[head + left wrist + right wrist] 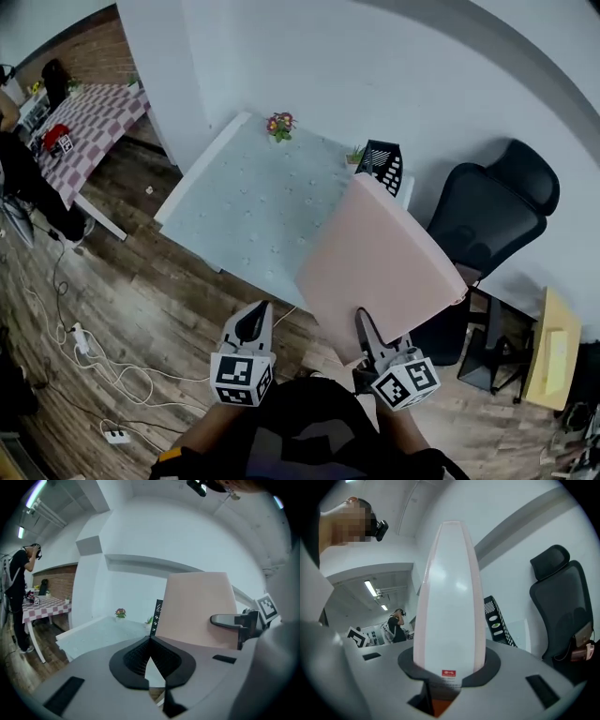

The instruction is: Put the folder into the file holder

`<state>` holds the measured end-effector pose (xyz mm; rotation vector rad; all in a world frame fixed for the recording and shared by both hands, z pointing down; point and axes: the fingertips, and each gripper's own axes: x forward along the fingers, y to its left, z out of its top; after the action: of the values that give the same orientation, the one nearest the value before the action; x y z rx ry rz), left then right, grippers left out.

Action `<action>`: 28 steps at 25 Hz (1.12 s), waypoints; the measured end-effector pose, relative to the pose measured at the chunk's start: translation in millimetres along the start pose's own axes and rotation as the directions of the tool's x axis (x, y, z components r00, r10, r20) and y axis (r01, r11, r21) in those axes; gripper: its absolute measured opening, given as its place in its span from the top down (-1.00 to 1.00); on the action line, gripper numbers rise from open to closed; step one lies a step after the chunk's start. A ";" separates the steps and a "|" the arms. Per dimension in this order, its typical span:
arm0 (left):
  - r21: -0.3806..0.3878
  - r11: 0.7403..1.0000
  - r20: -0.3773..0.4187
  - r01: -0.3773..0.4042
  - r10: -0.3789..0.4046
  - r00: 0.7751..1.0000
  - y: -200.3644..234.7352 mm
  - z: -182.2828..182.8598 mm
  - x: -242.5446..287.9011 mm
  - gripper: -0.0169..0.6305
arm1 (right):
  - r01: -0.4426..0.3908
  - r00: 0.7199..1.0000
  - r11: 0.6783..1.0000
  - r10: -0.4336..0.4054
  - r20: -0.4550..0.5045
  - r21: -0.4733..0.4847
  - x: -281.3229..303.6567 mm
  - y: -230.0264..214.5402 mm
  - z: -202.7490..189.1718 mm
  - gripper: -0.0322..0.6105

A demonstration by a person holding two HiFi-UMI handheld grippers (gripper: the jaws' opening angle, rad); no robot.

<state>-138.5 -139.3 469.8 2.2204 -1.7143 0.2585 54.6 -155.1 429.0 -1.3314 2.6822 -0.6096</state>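
The right claw (449,670) is clamped on the near edge of the pink folder (447,592), which rises from it in the air, clear of the worktop (239,211). The black file holder (382,165) stands ahead of this claw, past the folder's far edge, on the worktop's far corner. The left claw (254,323) hangs just beside the right one, jaws together with nothing between them. The pick-up looks done. What is left, by my reading, is carrying the folder forward, lining it up over the holder, lowering it in and letting go.
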 end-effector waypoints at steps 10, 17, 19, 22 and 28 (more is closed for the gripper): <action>0.052 0.978 -0.012 0.203 -0.203 0.979 43.4 34.6 41.8 0.93 | 0.364 0.916 0.928 -0.342 0.212 -0.079 -1.7 -17.4 76.5 0.47; 0.045 0.975 -0.020 0.219 -0.218 0.976 62.7 44.5 68.3 0.93 | 0.473 0.864 0.874 -0.436 0.250 -0.110 10.2 -39.0 97.7 0.47; 0.052 0.978 -0.027 0.201 -0.200 0.979 68.2 46.6 76.5 0.93 | 0.478 0.860 0.869 -0.435 0.265 -0.124 22.0 -50.8 105.3 0.47; 0.062 0.986 -0.027 0.154 -0.153 0.988 75.9 55.1 91.2 0.93 | 0.475 0.861 0.866 -0.422 0.283 -0.154 45.5 -74.0 116.7 0.47; 0.079 0.993 -0.034 0.089 -0.086 0.996 78.8 70.7 124.5 0.93 | 0.460 0.870 0.874 -0.409 0.276 -0.156 94.8 -120.0 117.8 0.47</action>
<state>-185.5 -295.3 457.0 2.3301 -1.6130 0.3445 114.9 -330.9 376.7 -1.9604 2.3139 -0.1650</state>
